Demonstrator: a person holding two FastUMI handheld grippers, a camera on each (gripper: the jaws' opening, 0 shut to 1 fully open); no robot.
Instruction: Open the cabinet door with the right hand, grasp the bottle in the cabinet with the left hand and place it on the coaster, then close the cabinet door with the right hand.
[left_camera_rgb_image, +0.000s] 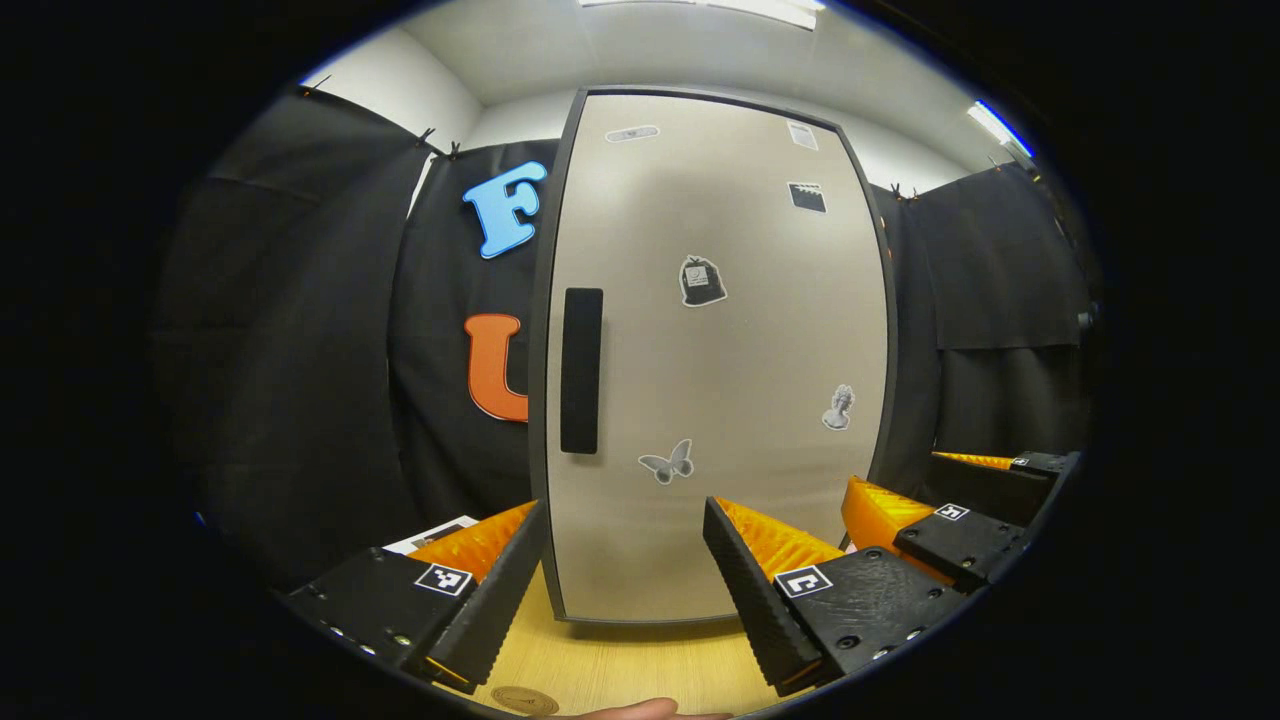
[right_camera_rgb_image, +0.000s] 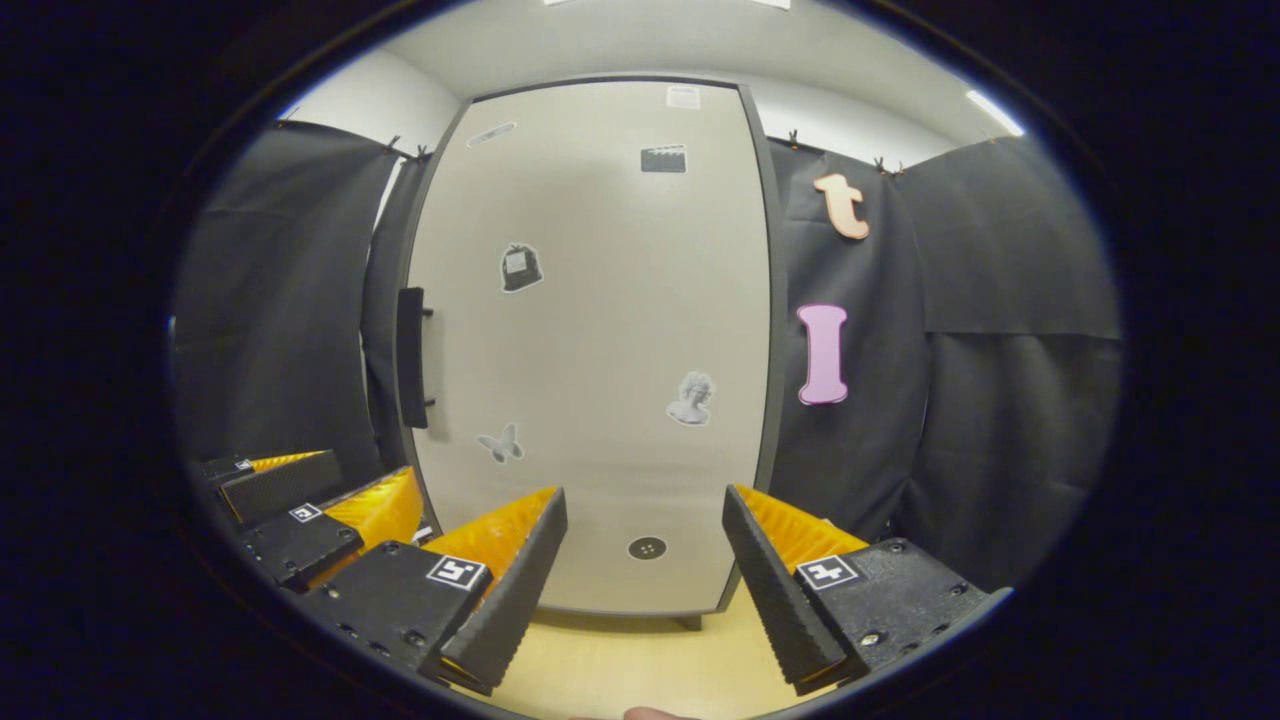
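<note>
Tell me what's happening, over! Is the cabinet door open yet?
Left gripper open, holding nothing. Right gripper open, holding nothing. Cabinet door shut, handle untouched. Nothing between the grippers and the door.

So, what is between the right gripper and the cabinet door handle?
In the right gripper view, bare door panel separates the right gripper from the handle; a butterfly sticker sits nearby.
</note>
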